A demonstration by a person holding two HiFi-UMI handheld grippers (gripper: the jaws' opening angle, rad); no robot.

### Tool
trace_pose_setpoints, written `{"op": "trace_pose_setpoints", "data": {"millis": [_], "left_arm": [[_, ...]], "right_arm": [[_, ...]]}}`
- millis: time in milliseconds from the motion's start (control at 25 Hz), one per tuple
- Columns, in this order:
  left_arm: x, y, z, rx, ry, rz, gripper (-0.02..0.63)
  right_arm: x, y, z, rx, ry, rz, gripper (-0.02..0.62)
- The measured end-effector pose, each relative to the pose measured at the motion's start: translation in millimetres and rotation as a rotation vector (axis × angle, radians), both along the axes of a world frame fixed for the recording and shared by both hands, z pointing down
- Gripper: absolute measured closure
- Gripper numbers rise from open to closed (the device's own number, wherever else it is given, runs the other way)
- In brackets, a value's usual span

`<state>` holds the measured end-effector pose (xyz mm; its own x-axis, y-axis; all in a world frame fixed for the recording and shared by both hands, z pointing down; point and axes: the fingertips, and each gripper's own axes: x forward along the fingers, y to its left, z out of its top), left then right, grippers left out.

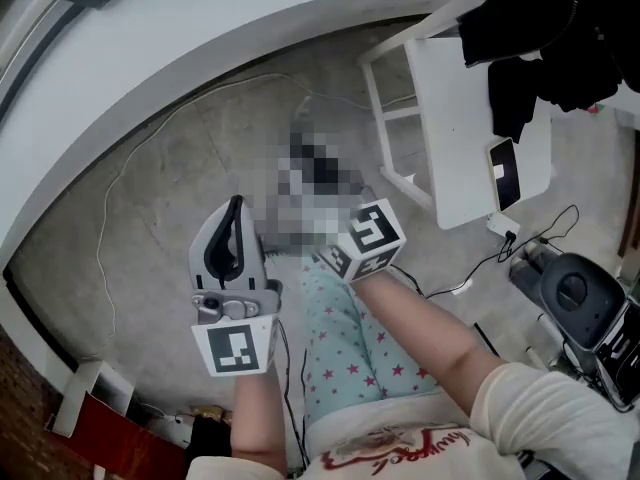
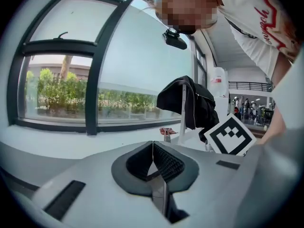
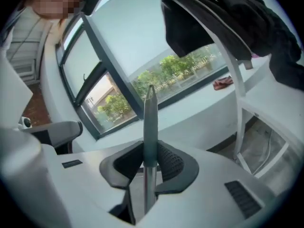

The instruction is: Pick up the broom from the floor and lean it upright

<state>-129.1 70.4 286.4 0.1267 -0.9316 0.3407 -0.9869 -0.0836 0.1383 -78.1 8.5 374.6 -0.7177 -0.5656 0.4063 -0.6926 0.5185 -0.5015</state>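
Note:
The broom's grey-green handle [image 3: 150, 127] stands upright between the jaws of my right gripper [image 3: 151, 152], whose pads close on it; a silvery part of the shaft runs down below them. The broom's head is out of sight. In the head view only that gripper's marker cube [image 1: 368, 238] and the arm show, since a mosaic patch covers the jaws and the handle. My left gripper [image 1: 237, 210] is raised beside it at the left, pointing away from me. Its jaws [image 2: 152, 147] meet with nothing between them.
A white table [image 1: 455, 148] with dark clothes [image 1: 545, 38] draped over it and a phone [image 1: 504, 173] stands at the right. A black office chair [image 1: 580, 298] is beyond it. A thin cable [image 1: 130, 168] lies on the grey floor below the curved white sill [image 1: 150, 58].

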Motion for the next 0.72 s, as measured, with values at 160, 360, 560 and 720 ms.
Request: {"op": "trace_pose_setpoints", "data": {"millis": [160, 360, 560, 720], "left_arm": [[-16, 13, -46, 0.065, -0.050, -0.055, 0.584], [-27, 19, -81, 0.068, -0.063, -0.116, 0.584], [-34, 15, -112, 0.091, -0.053, -0.133, 0.584], [-41, 12, -131, 0.109, -0.071, -0.149, 0.584]], "right_arm": [[-30, 17, -59, 0.102, -0.039, -0.150, 0.491], [-53, 26, -100, 0.158, -0.042, -0.259, 0.493], [-75, 25, -134, 0.226, -0.022, -0.320, 0.494], [-86, 24, -158, 0.290, -0.013, -0.368, 0.494]]}}
